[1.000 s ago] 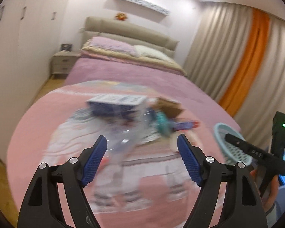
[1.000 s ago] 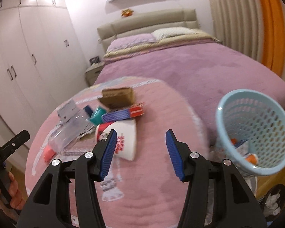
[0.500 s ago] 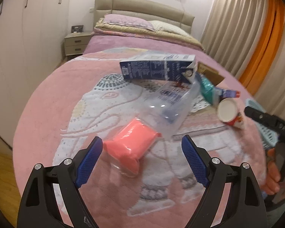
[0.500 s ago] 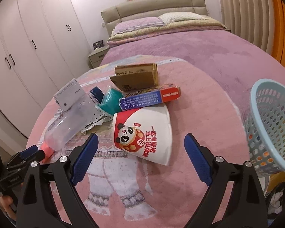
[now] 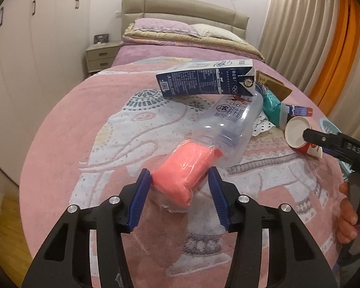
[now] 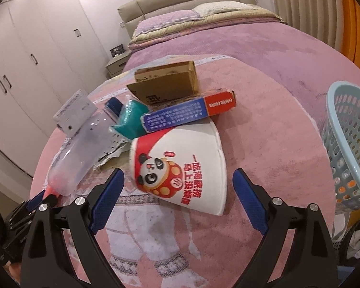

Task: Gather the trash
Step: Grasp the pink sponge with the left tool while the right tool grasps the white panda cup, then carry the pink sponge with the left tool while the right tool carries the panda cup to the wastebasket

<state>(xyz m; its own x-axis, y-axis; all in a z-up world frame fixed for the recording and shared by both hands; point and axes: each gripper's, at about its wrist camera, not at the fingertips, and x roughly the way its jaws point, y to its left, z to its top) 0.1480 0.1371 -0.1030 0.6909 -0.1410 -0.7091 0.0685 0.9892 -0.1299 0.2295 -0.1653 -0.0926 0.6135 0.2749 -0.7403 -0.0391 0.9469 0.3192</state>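
Observation:
A clear plastic bottle (image 5: 230,124) with a pink cap end (image 5: 184,170) lies on the pink elephant blanket (image 5: 88,129). My left gripper (image 5: 180,180) is shut on the pink cap end. A blue milk carton (image 5: 204,81) rests on the bottle. A paper cup with a panda print (image 6: 180,165) lies on its side; my right gripper (image 6: 177,187) is open around its near side, not touching. The bottle also shows in the right wrist view (image 6: 79,153). A light blue trash basket (image 6: 348,144) stands at the right.
A cardboard box (image 6: 168,84), a blue and red carton (image 6: 189,112) and a teal packet (image 6: 129,120) lie behind the cup. A white box (image 6: 74,112) sits at the left. Wardrobes (image 6: 36,48) and a nightstand (image 5: 100,55) stand beside the bed.
My left gripper moved forward and closed on the bottle's pink cap end. My right gripper came closer to the panda cup, its jaws still wide open.

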